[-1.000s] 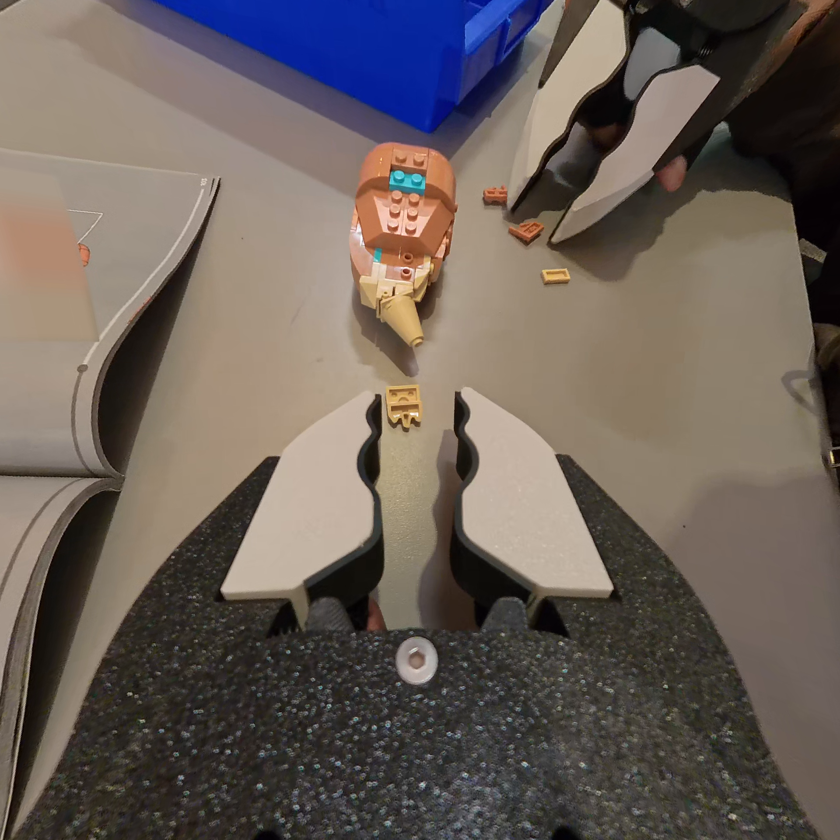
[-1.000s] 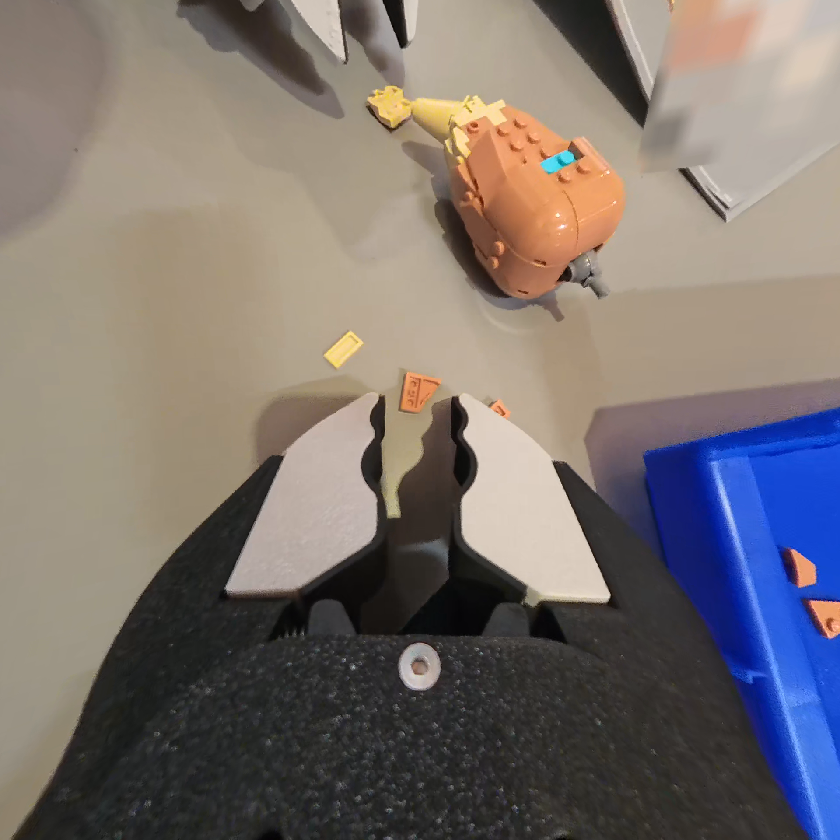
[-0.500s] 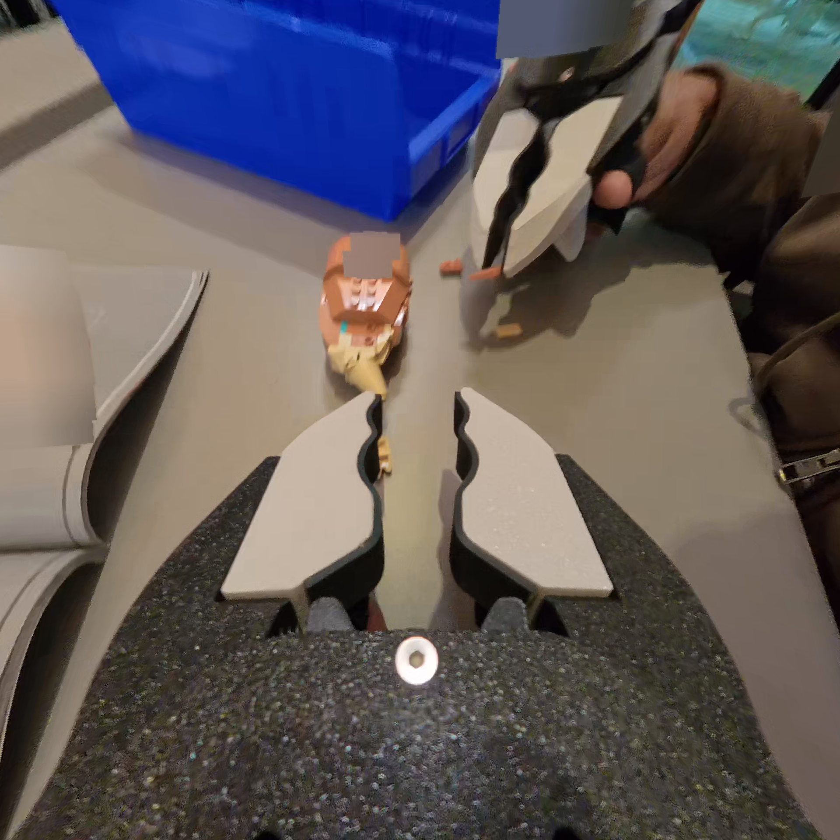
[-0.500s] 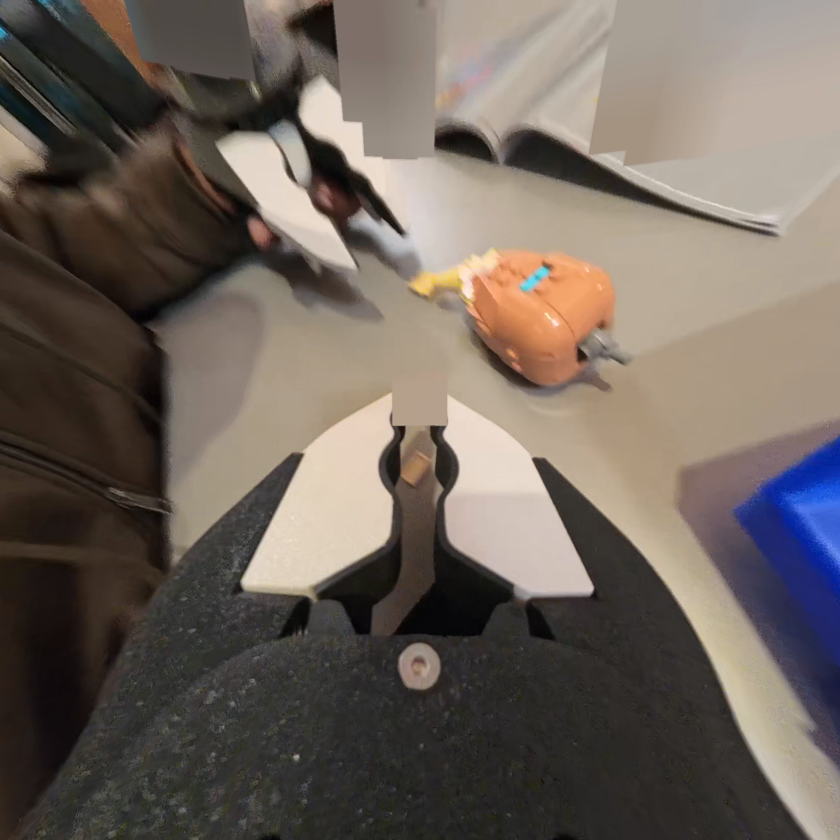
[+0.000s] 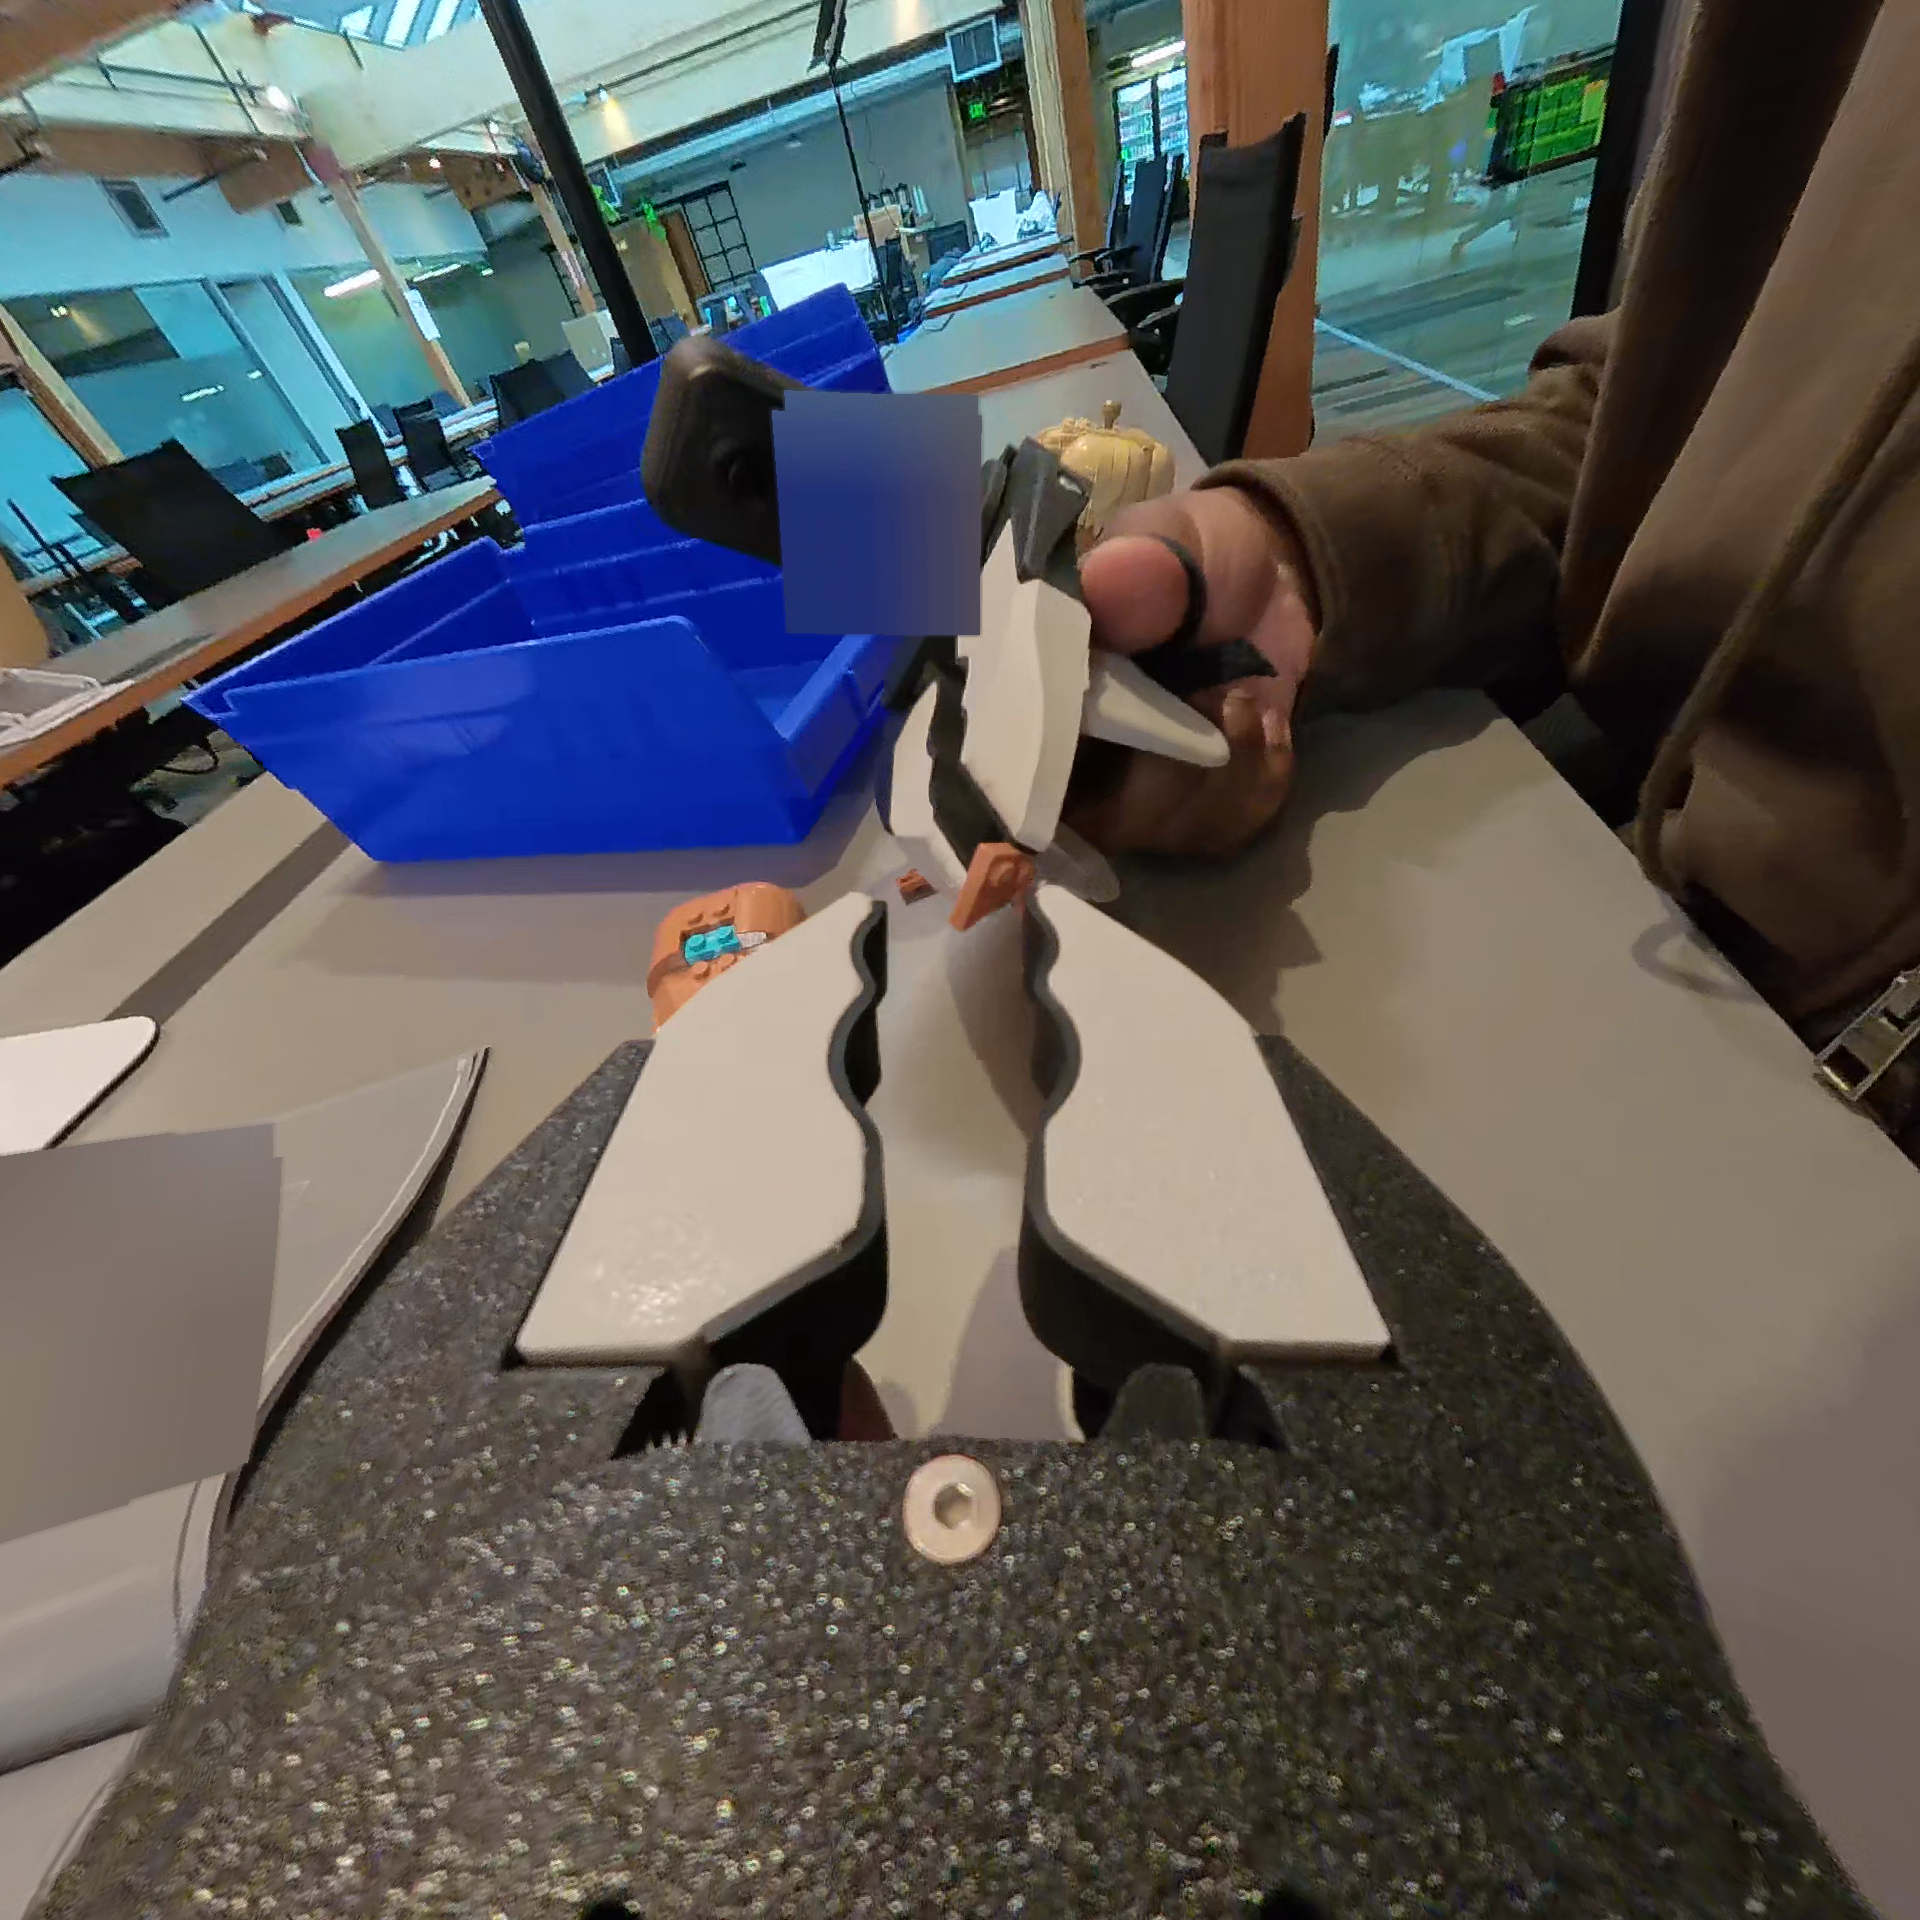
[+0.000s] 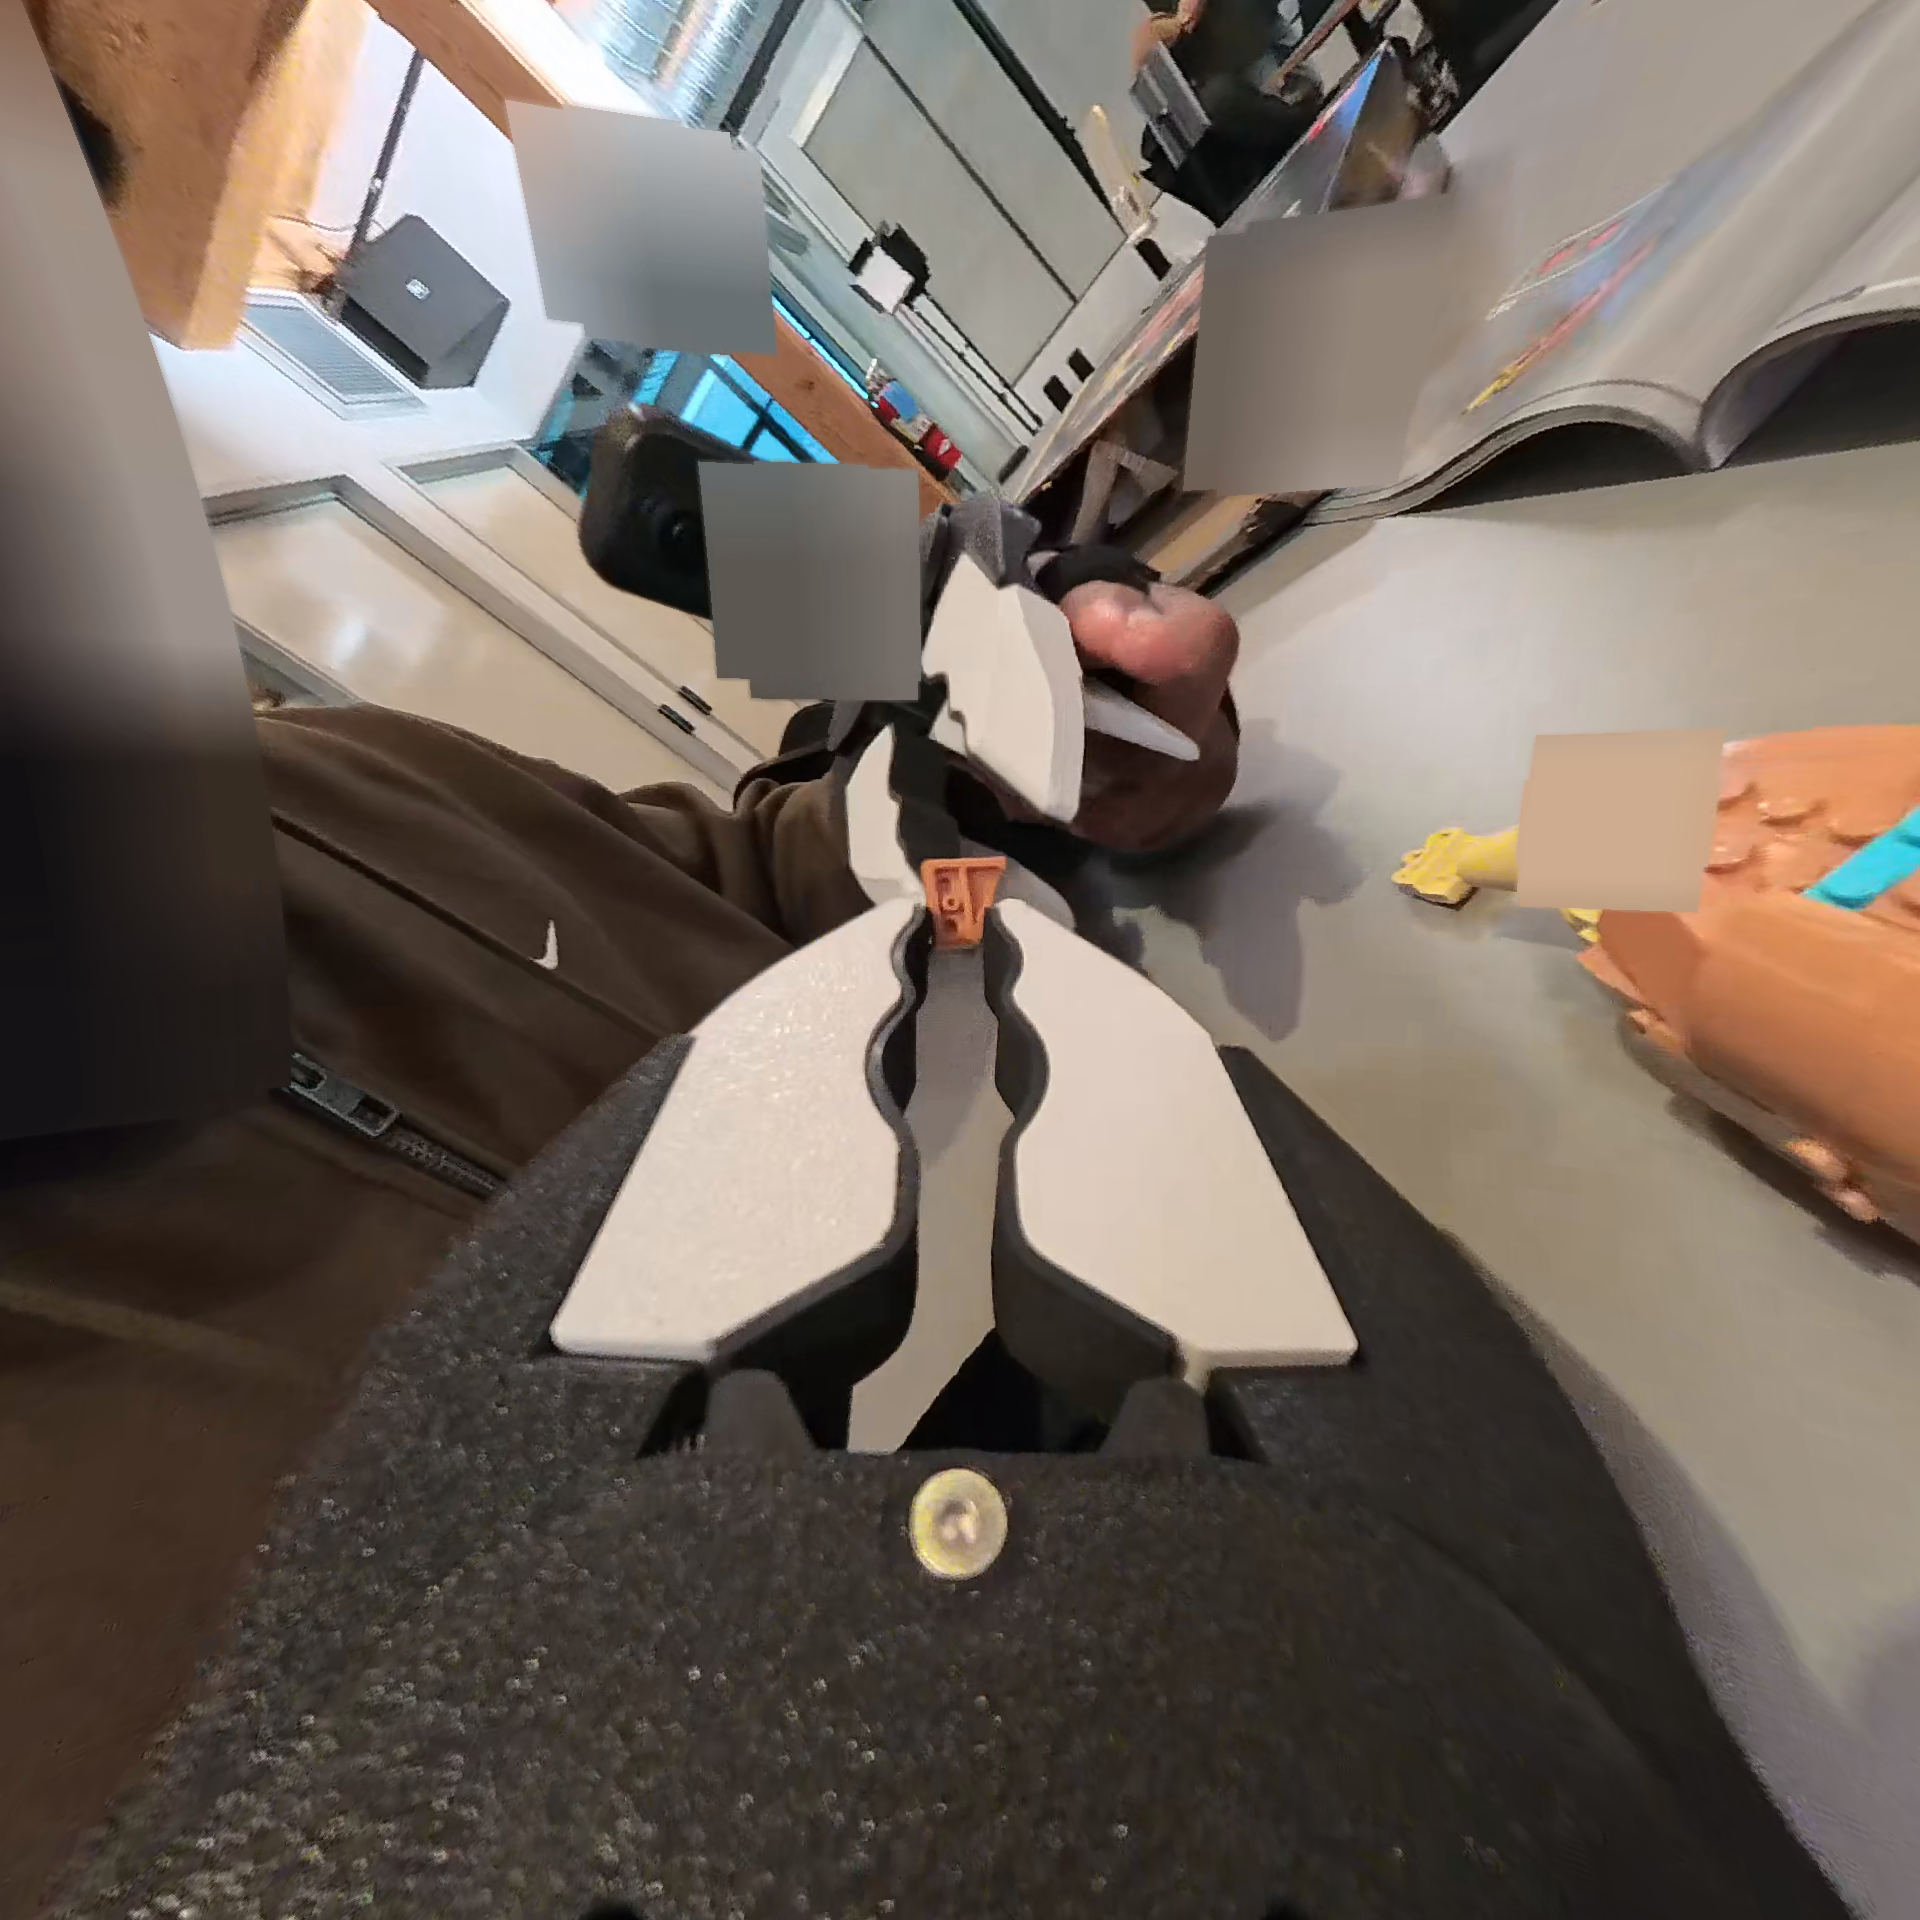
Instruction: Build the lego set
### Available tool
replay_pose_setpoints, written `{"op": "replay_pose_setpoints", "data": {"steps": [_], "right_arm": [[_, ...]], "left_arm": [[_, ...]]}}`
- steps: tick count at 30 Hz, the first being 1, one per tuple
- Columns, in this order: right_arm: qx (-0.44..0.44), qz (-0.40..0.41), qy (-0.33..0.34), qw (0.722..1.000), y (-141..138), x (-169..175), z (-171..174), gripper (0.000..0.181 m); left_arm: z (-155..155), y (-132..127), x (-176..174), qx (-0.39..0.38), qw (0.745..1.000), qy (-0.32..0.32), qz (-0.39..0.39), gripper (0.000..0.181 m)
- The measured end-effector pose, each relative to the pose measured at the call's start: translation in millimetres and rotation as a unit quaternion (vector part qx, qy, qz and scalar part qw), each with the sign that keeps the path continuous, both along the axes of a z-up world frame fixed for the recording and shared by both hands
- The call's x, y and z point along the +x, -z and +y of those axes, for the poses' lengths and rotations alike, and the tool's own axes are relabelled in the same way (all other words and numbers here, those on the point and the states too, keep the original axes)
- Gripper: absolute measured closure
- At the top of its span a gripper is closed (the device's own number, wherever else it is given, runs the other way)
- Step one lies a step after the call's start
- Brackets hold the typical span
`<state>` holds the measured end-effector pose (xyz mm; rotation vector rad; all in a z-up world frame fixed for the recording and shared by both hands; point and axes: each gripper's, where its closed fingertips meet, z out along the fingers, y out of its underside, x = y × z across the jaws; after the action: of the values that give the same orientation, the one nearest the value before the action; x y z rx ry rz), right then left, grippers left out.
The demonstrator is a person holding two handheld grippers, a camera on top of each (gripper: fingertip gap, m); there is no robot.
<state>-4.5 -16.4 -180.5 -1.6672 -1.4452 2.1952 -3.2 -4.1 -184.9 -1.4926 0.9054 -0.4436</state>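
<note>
Pinched in the right gripper (image 6: 954, 920) is an orange piece (image 6: 961, 902), held facing the left gripper (image 5: 956, 920), whose jaws are kept narrowly apart, empty.

Long grey tables (image 5: 1455, 1091) and black office chairs (image 5: 1236, 281) fill a bright hall with wooden posts (image 5: 1252, 197).

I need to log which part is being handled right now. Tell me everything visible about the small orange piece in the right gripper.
The small orange piece is a flat, wedge-shaped plastic plate, reddish orange. The right wrist view shows its hollow moulded underside; the left wrist view shows a stud on its other face. It is pinched at the fingertips of the right gripper, most of it sticking out beyond them, lifted off the grey table. It sits just ahead of the open left gripper; contact with it cannot be told.
</note>
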Motion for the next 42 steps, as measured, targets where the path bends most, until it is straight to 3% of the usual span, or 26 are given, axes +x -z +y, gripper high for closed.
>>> {"op": "replay_pose_setpoints", "data": {"steps": [11, 18, 21, 27, 36, 42], "right_arm": [[-0.020, 0.004, 0.006, 1.000, -2.1, -1.9, 3.6, 0.171], [0.028, -0.016, 0.041, 0.999, 7.9, -4.2, 15.8, 0.168], [0.087, -0.026, 0.064, 0.994, 15.1, -3.5, 25.5, 0.166], [0.199, -0.030, 0.062, 0.977, 25.4, -2.0, 25.6, 0.166], [0.212, -0.060, 0.029, 0.975, 37.3, -5.9, 7.9, 0.176], [0.208, -0.121, 0.047, 0.969, 52.1, -2.1, 15.6, 0.176]], "left_arm": [[-3.0, 7.3, 2.5, -0.015, 1.000, 0.013, 0.019, 0.179], [-0.5, 13.4, -1.3, -0.111, 0.993, 0.013, -0.026, 0.179], [-0.1, 21.8, -3.3, -0.195, 0.979, 0.010, -0.056, 0.179], [-4.4, 26.1, -6.1, -0.359, 0.920, 0.021, -0.157, 0.179], [-10.1, 40.3, -2.3, -0.415, 0.897, 0.027, -0.151, 0.178], [-4.0, 52.5, -8.5, -0.408, 0.906, -0.015, -0.110, 0.177]]}}
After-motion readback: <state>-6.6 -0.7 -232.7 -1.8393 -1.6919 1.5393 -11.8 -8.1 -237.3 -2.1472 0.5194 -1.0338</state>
